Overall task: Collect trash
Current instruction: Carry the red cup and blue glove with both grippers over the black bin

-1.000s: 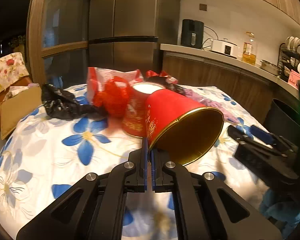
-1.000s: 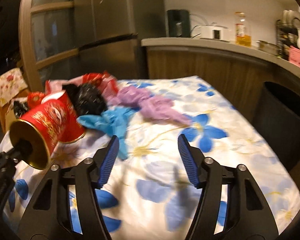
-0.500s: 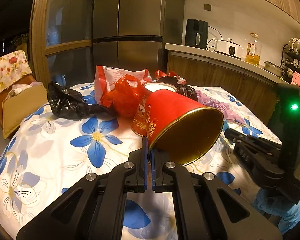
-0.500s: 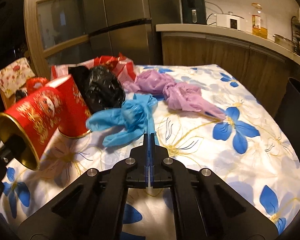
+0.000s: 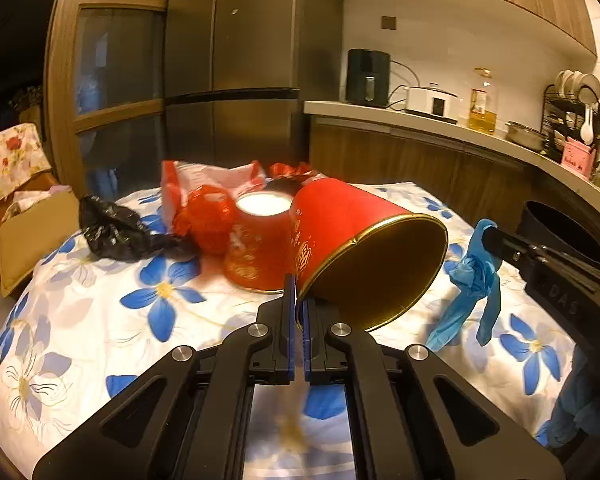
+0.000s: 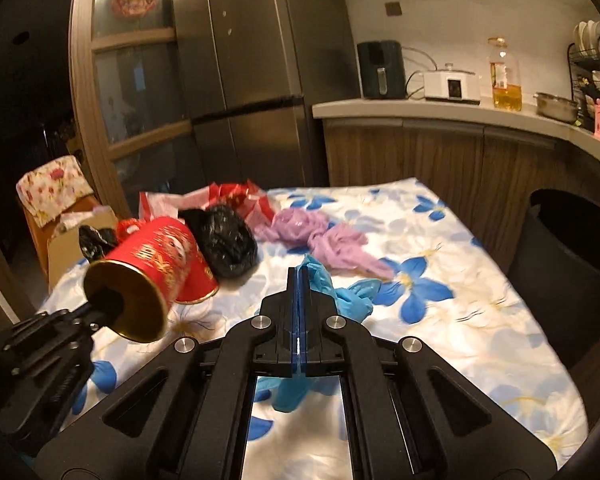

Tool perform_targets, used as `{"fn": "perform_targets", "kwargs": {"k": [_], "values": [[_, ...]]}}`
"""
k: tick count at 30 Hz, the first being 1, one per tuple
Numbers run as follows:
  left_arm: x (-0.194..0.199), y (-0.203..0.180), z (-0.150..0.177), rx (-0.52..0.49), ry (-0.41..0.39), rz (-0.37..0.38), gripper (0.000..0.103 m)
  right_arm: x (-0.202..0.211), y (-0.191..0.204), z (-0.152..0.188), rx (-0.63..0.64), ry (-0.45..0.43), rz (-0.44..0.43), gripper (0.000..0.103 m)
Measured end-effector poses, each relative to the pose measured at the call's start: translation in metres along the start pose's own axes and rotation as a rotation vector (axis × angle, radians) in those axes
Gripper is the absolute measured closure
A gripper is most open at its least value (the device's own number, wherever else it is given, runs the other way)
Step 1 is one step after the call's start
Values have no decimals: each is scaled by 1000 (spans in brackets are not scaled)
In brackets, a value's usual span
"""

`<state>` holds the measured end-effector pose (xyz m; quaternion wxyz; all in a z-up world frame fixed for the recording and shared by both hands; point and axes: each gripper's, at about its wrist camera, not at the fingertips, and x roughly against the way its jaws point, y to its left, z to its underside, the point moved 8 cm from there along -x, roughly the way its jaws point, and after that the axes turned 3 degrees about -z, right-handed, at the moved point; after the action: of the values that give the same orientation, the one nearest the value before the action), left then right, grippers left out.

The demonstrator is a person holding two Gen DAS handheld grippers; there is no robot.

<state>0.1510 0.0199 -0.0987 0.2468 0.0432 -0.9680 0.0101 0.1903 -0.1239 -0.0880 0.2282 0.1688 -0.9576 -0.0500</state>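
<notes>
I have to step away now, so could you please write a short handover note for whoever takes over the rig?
Left hand-held gripper: shut on the rim of a red paper cup, held off the table.
Right hand-held gripper: shut on a blue glove, lifted.
Still on the table: second red cup, black bags, purple bag, red wrappers.
Dark bin stands at the right.
Nothing visibly binned; drop both, then collect the rest.

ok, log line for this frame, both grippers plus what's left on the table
left gripper: shut on red cup rim | right gripper: shut on blue glove | table: second cup, black bags, purple bag | bin: right
</notes>
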Motion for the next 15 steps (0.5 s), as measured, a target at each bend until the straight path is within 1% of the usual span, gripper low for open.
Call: {"fn": "perform_targets", "kwargs": {"k": [10,15], "values": [[6,-48,-15,-42,-13,73,101,41,-40,-13,-28,-55,57,103],[3,-83,-26,-83,-20,123,101,57,-66,-20,-47,-84,101,103]]}}
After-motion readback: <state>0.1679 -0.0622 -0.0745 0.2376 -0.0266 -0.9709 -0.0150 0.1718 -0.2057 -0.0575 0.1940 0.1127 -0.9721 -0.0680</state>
